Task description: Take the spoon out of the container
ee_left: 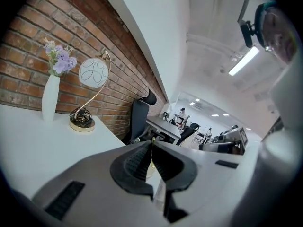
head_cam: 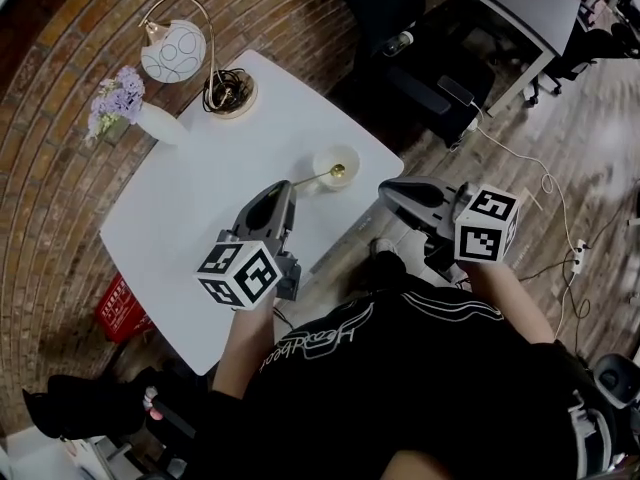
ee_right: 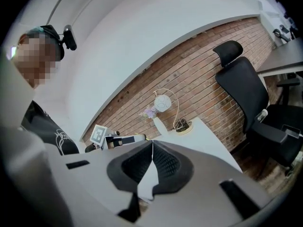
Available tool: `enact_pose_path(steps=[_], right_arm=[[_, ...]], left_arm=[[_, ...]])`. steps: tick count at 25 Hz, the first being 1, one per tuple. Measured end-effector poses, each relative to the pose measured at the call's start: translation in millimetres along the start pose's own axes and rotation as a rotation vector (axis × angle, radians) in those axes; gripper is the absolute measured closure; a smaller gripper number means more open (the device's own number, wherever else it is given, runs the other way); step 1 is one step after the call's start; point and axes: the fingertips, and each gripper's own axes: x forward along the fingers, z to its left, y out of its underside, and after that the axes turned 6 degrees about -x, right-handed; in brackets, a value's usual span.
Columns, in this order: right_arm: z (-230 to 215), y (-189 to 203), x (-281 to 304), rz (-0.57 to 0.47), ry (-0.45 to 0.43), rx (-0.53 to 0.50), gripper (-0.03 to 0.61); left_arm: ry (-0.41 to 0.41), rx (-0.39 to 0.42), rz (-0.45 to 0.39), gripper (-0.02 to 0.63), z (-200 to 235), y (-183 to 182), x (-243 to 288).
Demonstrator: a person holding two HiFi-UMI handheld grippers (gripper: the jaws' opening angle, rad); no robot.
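Two grippers are low by the white desk (head_cam: 200, 178). The left gripper (head_cam: 288, 188) has its fingers (ee_left: 137, 161) pinched shut on the thin end of the gold spoon (head_cam: 318, 176). The spoon's round end sits in the little bowl (head_cam: 322, 158) near the desk's edge. The right gripper (head_cam: 386, 190) is closed tight too, with nothing in it, just past the edge of the desk. To do this well, I think the left one should hold tight and lift slowly, up and away, so the spoon does not slip or tip the bowl over.
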Motion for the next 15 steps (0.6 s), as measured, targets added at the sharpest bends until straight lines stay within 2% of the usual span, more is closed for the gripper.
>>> enact_pose_path(steps=[6, 15], right_arm=[[34.4, 5.3, -4.4, -0.022, 0.011, -0.072, 0.581], [69.2, 17.6, -7.9, -0.049, 0.034, -0.078, 0.581]], left_arm=[[0.056, 0.075, 0.003, 0.606, -31.9, 1.9, -42.0], [0.097, 0.085, 0.04, 0.606, -52.1, 24.6, -87.3]])
